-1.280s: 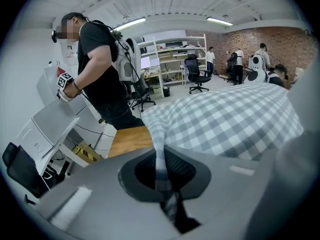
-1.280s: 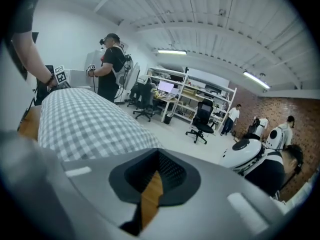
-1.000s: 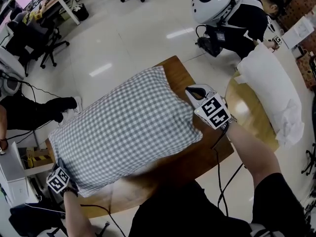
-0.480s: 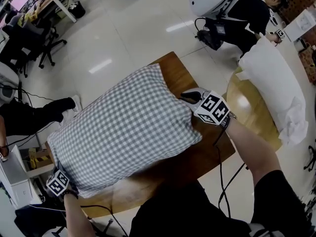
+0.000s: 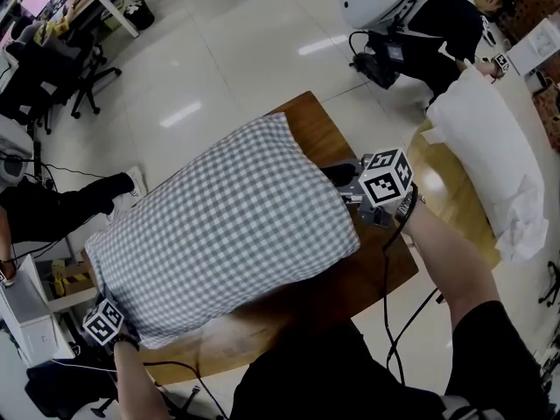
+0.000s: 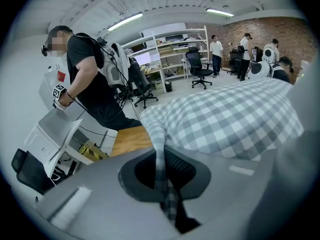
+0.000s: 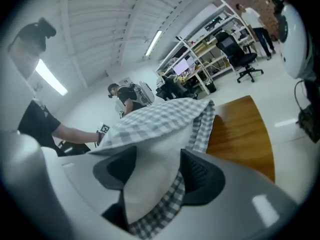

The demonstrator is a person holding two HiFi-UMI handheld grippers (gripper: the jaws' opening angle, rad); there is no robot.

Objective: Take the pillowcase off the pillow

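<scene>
A grey-and-white checked pillowcase (image 5: 227, 226) covers a pillow that lies across the wooden table (image 5: 376, 265). My left gripper (image 5: 107, 320) is at the pillow's near left corner. In the left gripper view the left gripper (image 6: 162, 171) is shut on a pinched fold of the pillowcase (image 6: 235, 119). My right gripper (image 5: 352, 189) is at the pillow's right edge. Its jaws are opening in the right gripper view (image 7: 155, 176), with the white pillow (image 7: 147, 184) and the pillowcase hem (image 7: 200, 126) lying loose between them.
A bare white pillow (image 5: 486, 160) lies on a second round table at the right, handled by a person in black (image 5: 446, 24). Office chairs (image 5: 52, 68) stand at the far left. Another person (image 6: 92, 79) stands beyond the left corner. A cable (image 5: 389, 309) hangs from my right wrist.
The right gripper has turned at the pillow's right edge and its jaws have spread apart. The left gripper and the pillow have stayed put.
</scene>
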